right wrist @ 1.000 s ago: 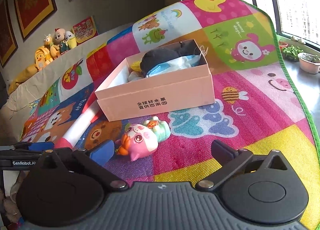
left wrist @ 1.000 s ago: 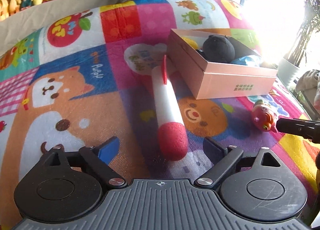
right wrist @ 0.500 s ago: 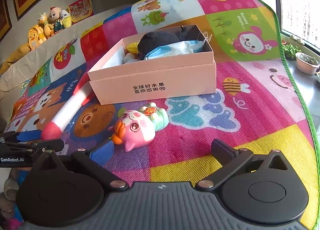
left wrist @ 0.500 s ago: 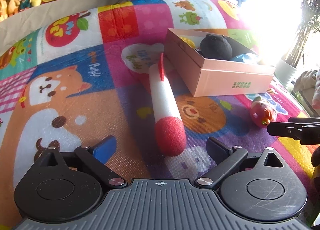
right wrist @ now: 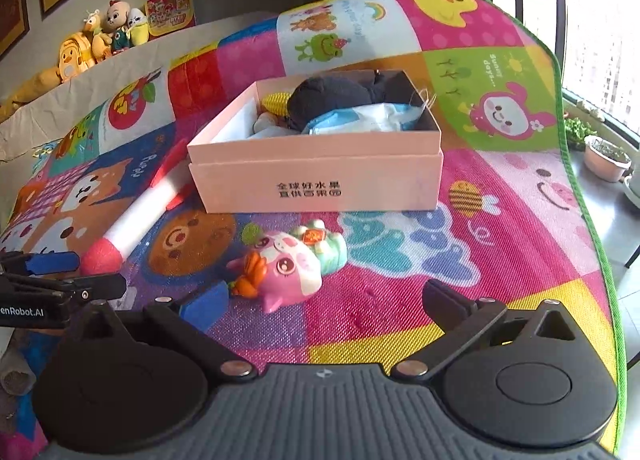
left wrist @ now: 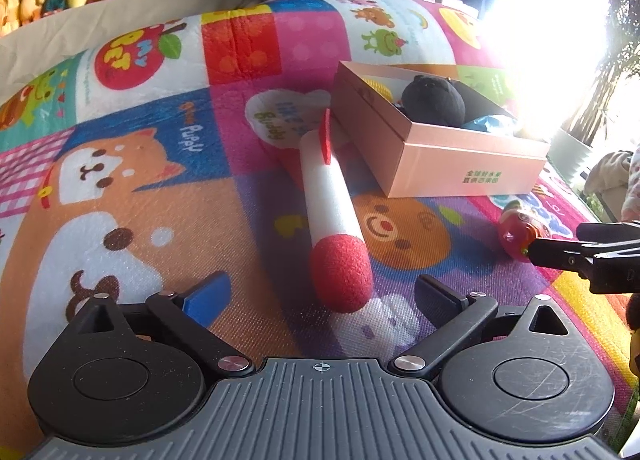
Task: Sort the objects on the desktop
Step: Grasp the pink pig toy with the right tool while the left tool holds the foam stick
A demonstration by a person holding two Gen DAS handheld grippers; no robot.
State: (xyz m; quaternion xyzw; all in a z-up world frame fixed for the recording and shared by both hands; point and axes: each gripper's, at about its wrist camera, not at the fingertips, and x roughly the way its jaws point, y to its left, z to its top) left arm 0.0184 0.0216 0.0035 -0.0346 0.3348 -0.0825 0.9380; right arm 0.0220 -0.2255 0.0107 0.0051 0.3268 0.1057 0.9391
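Observation:
A white foam rocket with a red tip (left wrist: pixel 334 216) lies on the colourful play mat, left of a pink cardboard box (left wrist: pixel 460 164). My left gripper (left wrist: pixel 320 294) is open, its jaws either side of the rocket's red tip. A pink pig toy (right wrist: pixel 290 270) lies on the mat in front of the box (right wrist: pixel 320 180). My right gripper (right wrist: pixel 324 300) is open and empty, just short of the pig toy. The box holds a black plush (right wrist: pixel 332 96) and other items. The rocket also shows in the right wrist view (right wrist: pixel 132 220).
Plush toys (right wrist: pixel 100 36) line a ledge at the back left. The mat's green edge (right wrist: pixel 600 240) drops off at the right, with a potted plant (right wrist: pixel 606 158) beyond. The right gripper's fingers (left wrist: pixel 580 252) show at the right of the left wrist view.
My left gripper has moved closer to the rocket's red tip. My right gripper has moved forward toward the pig toy. Both stay open.

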